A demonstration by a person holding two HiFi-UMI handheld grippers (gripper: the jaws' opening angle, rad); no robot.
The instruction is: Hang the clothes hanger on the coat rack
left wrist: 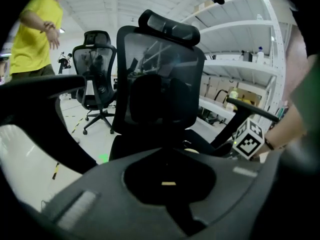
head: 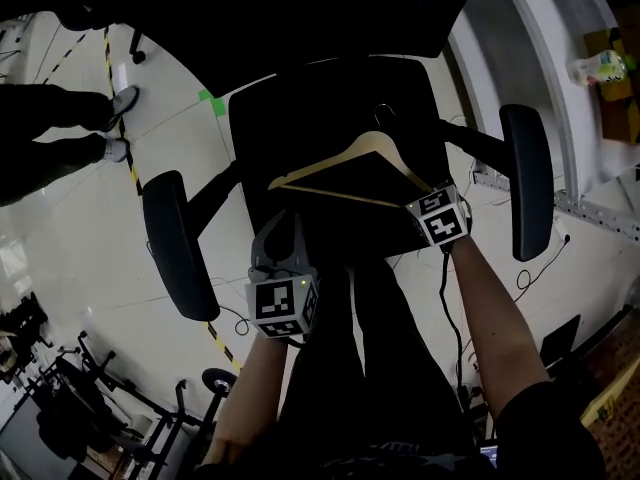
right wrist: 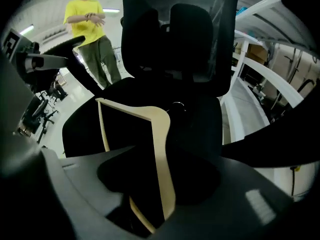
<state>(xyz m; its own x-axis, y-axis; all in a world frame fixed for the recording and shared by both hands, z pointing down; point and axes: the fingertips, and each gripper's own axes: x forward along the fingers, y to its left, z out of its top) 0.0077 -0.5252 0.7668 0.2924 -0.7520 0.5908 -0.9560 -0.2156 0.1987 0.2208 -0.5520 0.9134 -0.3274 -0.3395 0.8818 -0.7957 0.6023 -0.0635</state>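
Hanger [head: 320, 161] on chair seat [head: 300, 108], pale floor [head: 80, 238], white shelving [head: 520, 28]; left claw [head: 282, 243] apart, right claw [head: 425, 196] apart astride it

The left arm [head: 248, 393] and right arm [head: 497, 313] reach forward and down. The left black gripper [head: 280, 240] has its jaws apart, holding nothing. The right black gripper [head: 424, 200] tips steeply down, jaws wide apart.
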